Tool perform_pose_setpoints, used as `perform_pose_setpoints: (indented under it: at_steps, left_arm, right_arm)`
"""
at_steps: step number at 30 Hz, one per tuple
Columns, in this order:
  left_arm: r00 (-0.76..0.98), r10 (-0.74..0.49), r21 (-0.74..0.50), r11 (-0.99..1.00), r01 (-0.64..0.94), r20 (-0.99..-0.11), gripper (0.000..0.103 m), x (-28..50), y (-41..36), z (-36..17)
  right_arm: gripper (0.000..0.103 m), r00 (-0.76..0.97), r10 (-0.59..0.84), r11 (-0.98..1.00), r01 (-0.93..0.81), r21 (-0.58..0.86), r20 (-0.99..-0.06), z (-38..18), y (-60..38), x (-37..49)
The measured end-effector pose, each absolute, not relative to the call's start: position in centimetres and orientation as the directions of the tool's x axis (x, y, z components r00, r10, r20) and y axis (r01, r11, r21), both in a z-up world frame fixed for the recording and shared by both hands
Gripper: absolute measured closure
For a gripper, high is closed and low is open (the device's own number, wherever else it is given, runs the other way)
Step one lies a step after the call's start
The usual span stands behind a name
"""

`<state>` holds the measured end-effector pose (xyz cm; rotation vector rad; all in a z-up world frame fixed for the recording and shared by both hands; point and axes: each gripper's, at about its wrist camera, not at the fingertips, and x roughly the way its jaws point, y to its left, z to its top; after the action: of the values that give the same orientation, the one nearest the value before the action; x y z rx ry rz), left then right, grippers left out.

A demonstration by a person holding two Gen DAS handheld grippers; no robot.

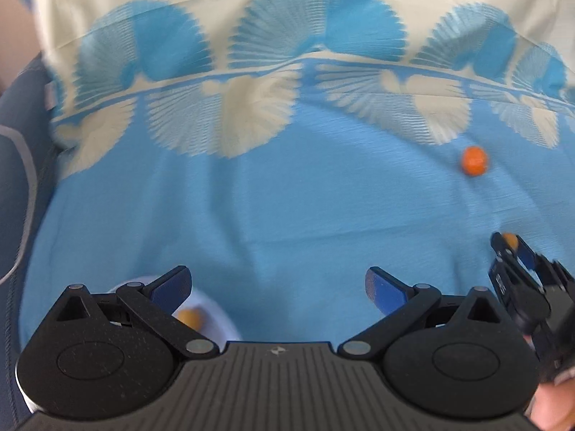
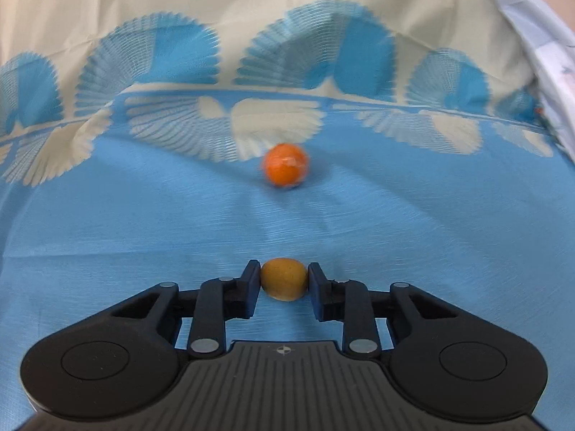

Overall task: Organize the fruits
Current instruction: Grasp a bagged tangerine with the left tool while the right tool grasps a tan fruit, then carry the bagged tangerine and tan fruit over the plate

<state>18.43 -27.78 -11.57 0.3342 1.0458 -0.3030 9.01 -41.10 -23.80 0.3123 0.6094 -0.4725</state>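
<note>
Orange fruit (image 2: 285, 166), blue-and-cream cloth (image 2: 143, 233)

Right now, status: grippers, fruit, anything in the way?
Right gripper shut on yellow fruit. Left gripper open, empty. Orange fruit loose on cloth. Nothing blocking.

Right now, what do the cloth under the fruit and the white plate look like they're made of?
The cloth looks like thin woven fabric, matte: fine ribbed texture, soft creases, printed blue and cream fan pattern. The white plate, mostly hidden behind the left gripper, has a smooth, even surface, possibly plastic or glazed ceramic; too little shows to say which.
</note>
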Motion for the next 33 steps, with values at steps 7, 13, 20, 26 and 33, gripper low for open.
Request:
perform_pose_setpoints:
  at_steps: [7, 13, 20, 26, 33]
  left_arm:
    - [0.423, -0.243, 0.047, 0.821, 0.569, -0.873, 0.0, 20.7, -41.7, -16.1]
    - [0.356, -0.237, 0.041, 0.78, 0.624, -0.904, 0.0, 22.8, -49.7, -21.4]
    - [0.369, -0.275, 0.007, 0.793, 0.609, -0.888, 0.062, 23.3, -50.1, -21.9]
    - [0.413, -0.261, 0.039, 0.805, 0.592, -0.872, 0.062, 19.2, -43.4, -17.2]
    - [0.47, -0.18, 0.088, 0.866, 0.493, -0.864, 0.062, 11.1, -26.1, -9.3]
  right_arm:
    - [0.073, 0.57, -0.571, 0.638, 0.761, 0.116, -0.591, -23.5, -48.8, 2.5]
    - [0.073, 0.522, -0.541, 0.526, 0.822, 0.218, -0.66, -26.5, -53.4, 1.5]
    - [0.073, 0.546, -0.521, 0.538, 0.807, 0.245, -0.656, -26.7, -53.5, 2.1]
    - [0.073, 0.602, -0.528, 0.551, 0.78, 0.298, -0.599, -25.8, -52.9, 1.7]
    - [0.073, 0.699, -0.439, 0.61, 0.693, 0.385, -0.564, -20.4, -48.0, -0.9]
